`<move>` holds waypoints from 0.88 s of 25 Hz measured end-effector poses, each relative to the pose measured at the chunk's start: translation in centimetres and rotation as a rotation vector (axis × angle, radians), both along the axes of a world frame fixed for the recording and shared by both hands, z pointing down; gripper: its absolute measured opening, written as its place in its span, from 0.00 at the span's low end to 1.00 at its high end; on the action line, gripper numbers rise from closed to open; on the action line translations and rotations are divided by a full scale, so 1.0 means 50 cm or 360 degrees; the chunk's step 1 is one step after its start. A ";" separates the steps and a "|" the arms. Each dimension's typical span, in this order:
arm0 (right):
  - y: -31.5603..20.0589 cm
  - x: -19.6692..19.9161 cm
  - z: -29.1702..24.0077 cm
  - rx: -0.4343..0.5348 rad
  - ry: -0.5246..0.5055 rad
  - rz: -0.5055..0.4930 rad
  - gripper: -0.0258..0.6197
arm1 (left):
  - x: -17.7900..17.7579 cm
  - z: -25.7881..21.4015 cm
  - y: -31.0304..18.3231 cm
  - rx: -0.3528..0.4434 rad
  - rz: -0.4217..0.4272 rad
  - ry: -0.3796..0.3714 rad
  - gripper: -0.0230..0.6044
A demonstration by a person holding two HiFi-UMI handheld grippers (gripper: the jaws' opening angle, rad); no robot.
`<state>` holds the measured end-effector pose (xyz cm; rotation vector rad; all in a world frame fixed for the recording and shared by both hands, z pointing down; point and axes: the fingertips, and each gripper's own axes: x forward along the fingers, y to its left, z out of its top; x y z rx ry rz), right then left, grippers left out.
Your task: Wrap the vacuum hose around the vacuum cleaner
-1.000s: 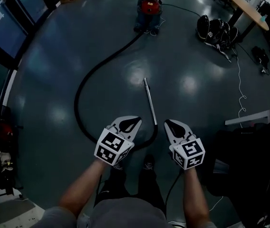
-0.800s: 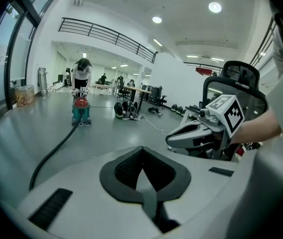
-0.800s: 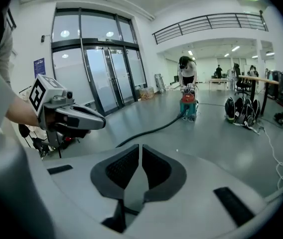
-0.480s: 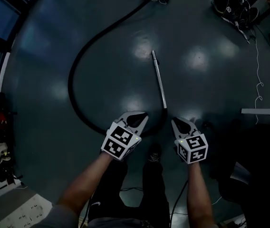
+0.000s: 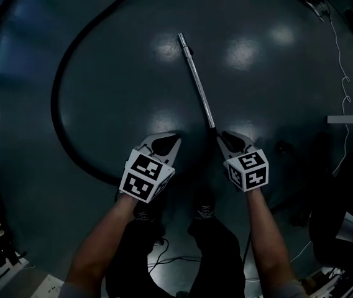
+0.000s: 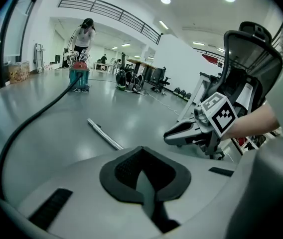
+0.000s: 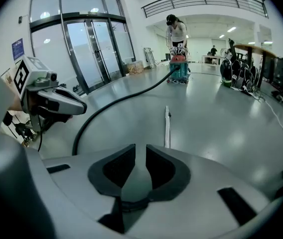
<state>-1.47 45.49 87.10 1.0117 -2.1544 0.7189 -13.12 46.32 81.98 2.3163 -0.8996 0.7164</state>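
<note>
A long black vacuum hose point(image 5: 58, 98) curves over the dark floor and ends low by my left gripper point(image 5: 166, 143), which is shut and empty. The hose's metal wand point(image 5: 196, 82) lies straight, its near end just left of my right gripper point(image 5: 226, 138). The right gripper's jaws have just been opening; a narrow gap shows between the pads with nothing in it. In the left gripper view the hose point(image 6: 32, 118) runs to the teal vacuum cleaner point(image 6: 79, 77) far off, past the wand point(image 6: 104, 134). The right gripper view shows the vacuum cleaner point(image 7: 180, 68), the hose point(image 7: 116, 101) and the wand point(image 7: 167, 126).
A person stands behind the vacuum cleaner. Dark bags point(image 7: 236, 73) lie by a table point(image 7: 253, 51) at the right. A thin white cable point(image 5: 344, 73) trails over the floor. Glass doors point(image 7: 86, 49) line the left side. An office chair point(image 6: 251, 54) stands close behind the right gripper.
Both grippers have dropped toward the floor, and the head view has tilted down. The vacuum cleaner has left the top of the picture. The wand's near end now lies by the right gripper.
</note>
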 end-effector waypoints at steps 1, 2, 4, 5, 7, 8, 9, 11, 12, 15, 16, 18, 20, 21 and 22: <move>-0.010 0.008 0.039 0.0004 0.0007 0.0004 0.12 | 0.012 0.038 -0.005 -0.0008 0.0006 0.0008 0.05; -0.019 0.015 0.077 0.0007 0.0016 0.0008 0.16 | 0.022 0.076 -0.010 -0.0015 0.0013 0.0012 0.05; -0.036 0.024 0.154 0.0002 0.0035 0.0015 0.21 | 0.039 0.150 -0.021 -0.0023 0.0027 0.0010 0.05; -0.046 0.026 0.193 -0.0006 0.0043 0.0015 0.26 | 0.044 0.186 -0.028 -0.0024 0.0032 0.0007 0.05; -0.066 0.030 0.269 -0.0026 0.0062 0.0007 0.31 | 0.054 0.251 -0.045 -0.0018 0.0043 -0.0003 0.05; -0.075 0.033 0.307 -0.0038 0.0074 0.0004 0.33 | 0.059 0.283 -0.053 -0.0011 0.0052 -0.0010 0.05; -0.083 0.037 0.344 -0.0050 0.0084 0.0001 0.33 | 0.064 0.314 -0.058 -0.0009 0.0066 -0.0019 0.05; -0.101 0.046 0.410 -0.0069 0.0110 -0.0003 0.33 | 0.077 0.373 -0.066 -0.0016 0.0096 -0.0042 0.05; -0.110 0.049 0.438 -0.0077 0.0123 -0.0001 0.33 | 0.083 0.399 -0.073 -0.0016 0.0107 -0.0050 0.05; -0.133 0.052 0.508 -0.0113 0.0158 -0.0008 0.33 | 0.089 0.454 -0.095 -0.0032 0.0104 -0.0043 0.05; -0.136 0.051 0.528 -0.0129 0.0168 -0.0014 0.33 | 0.089 0.468 -0.100 -0.0041 0.0101 -0.0034 0.05; -0.140 0.045 0.564 -0.0161 0.0185 -0.0016 0.33 | 0.082 0.497 -0.107 -0.0049 0.0113 -0.0027 0.05; -0.147 0.036 0.590 -0.0168 0.0192 -0.0003 0.33 | 0.067 0.527 -0.115 -0.0044 0.0143 -0.0042 0.05; -0.151 0.032 0.599 -0.0170 0.0191 0.0007 0.33 | 0.060 0.540 -0.119 -0.0043 0.0155 -0.0053 0.05; -0.154 0.031 0.606 -0.0174 0.0192 0.0012 0.33 | 0.057 0.550 -0.123 -0.0042 0.0161 -0.0062 0.05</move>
